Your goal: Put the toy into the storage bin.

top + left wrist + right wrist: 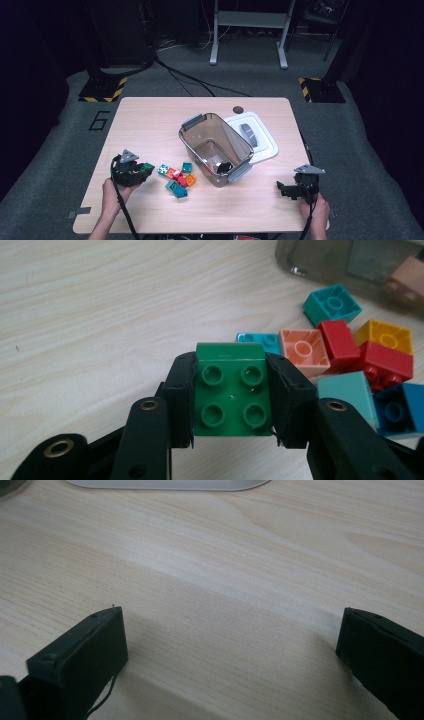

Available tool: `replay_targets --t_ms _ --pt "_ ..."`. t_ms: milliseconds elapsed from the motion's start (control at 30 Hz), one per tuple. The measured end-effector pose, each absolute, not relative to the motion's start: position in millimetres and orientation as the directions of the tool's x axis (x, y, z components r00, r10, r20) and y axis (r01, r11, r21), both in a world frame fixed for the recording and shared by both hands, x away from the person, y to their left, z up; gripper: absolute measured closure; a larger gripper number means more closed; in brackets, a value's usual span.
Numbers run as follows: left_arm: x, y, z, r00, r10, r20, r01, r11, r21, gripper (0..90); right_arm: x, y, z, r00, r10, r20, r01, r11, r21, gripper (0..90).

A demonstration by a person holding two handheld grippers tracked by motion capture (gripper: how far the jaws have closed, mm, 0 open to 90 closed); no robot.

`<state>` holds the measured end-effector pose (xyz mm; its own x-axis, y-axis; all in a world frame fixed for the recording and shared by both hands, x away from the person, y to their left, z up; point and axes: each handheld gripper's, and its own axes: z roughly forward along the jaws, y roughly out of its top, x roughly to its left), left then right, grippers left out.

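My left gripper point(141, 171) is shut on a green four-stud brick point(230, 390), held just above the tabletop at the left. Its black pads press on the brick's two sides in the left gripper view, and the same green brick point(146, 168) shows between them from above. Just to its right lies a pile of loose bricks point(178, 178) in teal, orange, red, yellow and blue, with the red brick point(341, 337) among them. Near the table's front right corner my right gripper point(283, 188) stands open, with bare wood between its jaws point(235, 645).
A clear brown plastic bin point(216, 146) stands mid-table with something dark at its bottom. Its white lid point(260, 137) lies flat behind and to the right of it. The light wooden table point(150, 120) has a small round hole near its far edge.
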<state>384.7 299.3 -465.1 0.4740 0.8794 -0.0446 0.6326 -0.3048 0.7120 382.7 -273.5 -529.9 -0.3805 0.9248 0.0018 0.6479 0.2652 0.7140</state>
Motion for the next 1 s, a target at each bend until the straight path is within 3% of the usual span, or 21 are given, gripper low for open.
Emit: replay_targets --t_ms 1000 --pt "408.1 253.3 -387.4 0.599 0.801 -0.021 0.505 -0.358 0.785 59.0 382.7 -273.5 -529.9 -0.380 0.925 0.002 0.648 0.265 0.714 0.0"
